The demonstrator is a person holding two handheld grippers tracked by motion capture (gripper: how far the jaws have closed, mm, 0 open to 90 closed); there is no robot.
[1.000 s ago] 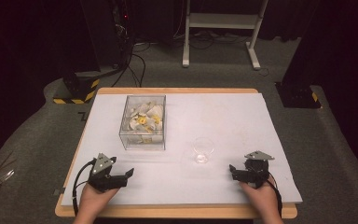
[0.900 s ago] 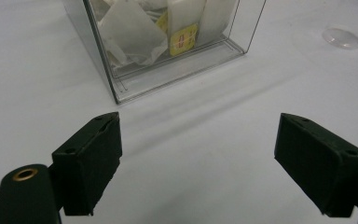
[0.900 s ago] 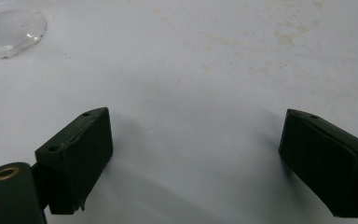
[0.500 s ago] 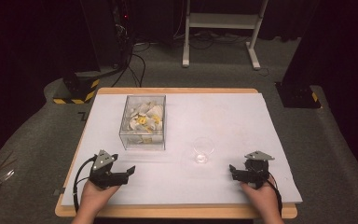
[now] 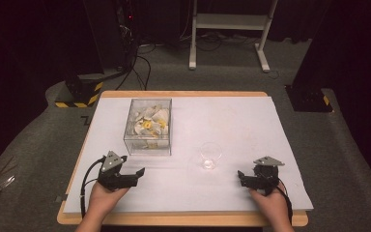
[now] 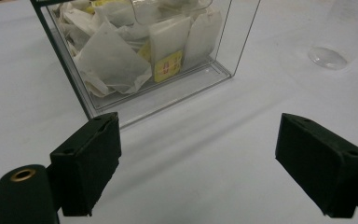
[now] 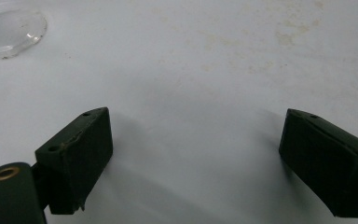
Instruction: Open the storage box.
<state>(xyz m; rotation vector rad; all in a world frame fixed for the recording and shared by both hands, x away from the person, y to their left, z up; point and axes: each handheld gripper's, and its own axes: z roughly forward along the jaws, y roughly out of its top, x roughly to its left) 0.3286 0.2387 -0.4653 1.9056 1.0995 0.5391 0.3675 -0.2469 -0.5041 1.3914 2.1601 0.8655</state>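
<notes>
The left gripper [image 6: 198,168] has its jaws wide apart, empty; the clear box [image 6: 140,51] of tea bags [image 6: 109,60] stands just ahead of them; the right gripper [image 7: 196,163] is spread too, near the glass cup [image 5: 210,155].

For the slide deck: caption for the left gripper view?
Open left gripper faces a clear box of tea bags.
</notes>
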